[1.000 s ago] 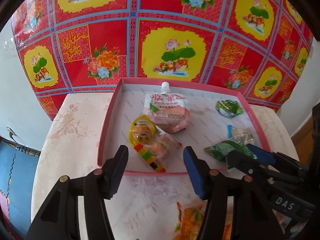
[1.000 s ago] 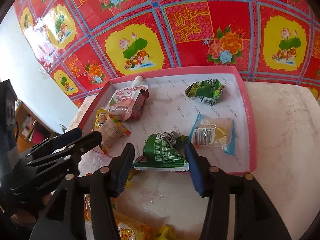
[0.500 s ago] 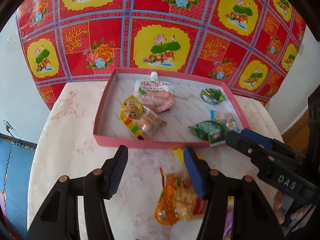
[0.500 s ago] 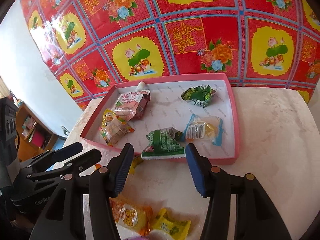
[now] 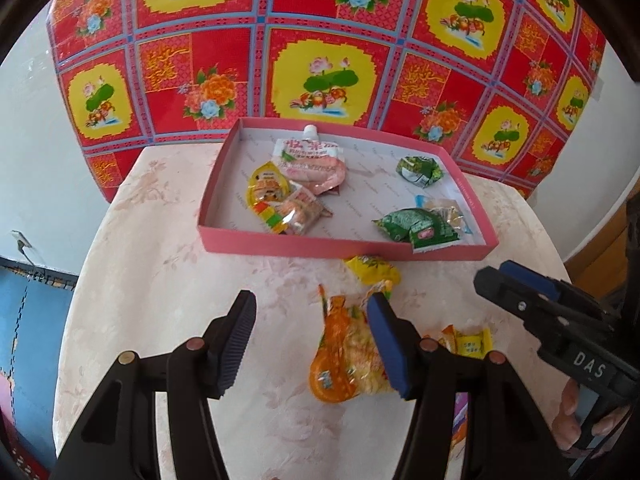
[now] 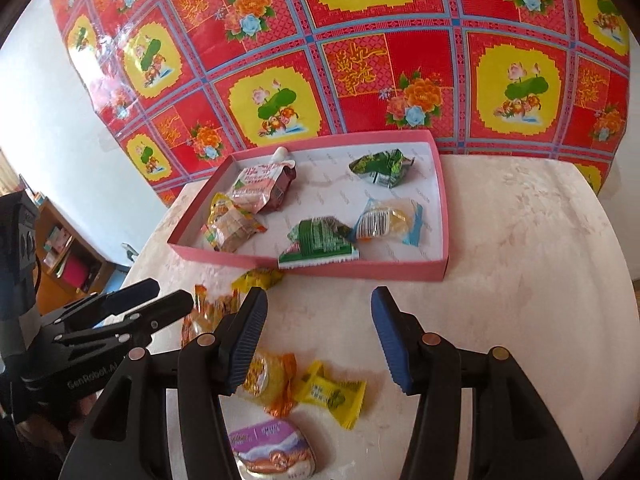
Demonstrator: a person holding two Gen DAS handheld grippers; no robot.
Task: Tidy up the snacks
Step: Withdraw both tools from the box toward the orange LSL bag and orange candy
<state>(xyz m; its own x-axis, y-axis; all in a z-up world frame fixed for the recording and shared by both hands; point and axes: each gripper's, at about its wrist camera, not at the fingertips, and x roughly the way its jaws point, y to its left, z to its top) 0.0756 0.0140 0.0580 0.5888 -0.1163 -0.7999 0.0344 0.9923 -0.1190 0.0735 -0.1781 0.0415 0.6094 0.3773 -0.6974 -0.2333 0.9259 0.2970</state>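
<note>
Both tongs (image 5: 310, 340) back off tray (image 5: 344, 249).

One pink tray (image 6: 438, 216) holds six snack packets: one spouted pouch (image 6: 262, 184) at ten o'clock, three green-wrapped. Four packets lie on the worktop (image 6: 520, 264).

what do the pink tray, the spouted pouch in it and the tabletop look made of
Shallow pink tray: probably matte cardboard, given its thin folded walls and printed white lining. Pink spouted pouch: likely glossy plastic film, creased, with a white cap. Pale floral tabletop: polished, marble-like, though it might be laminate.
</note>
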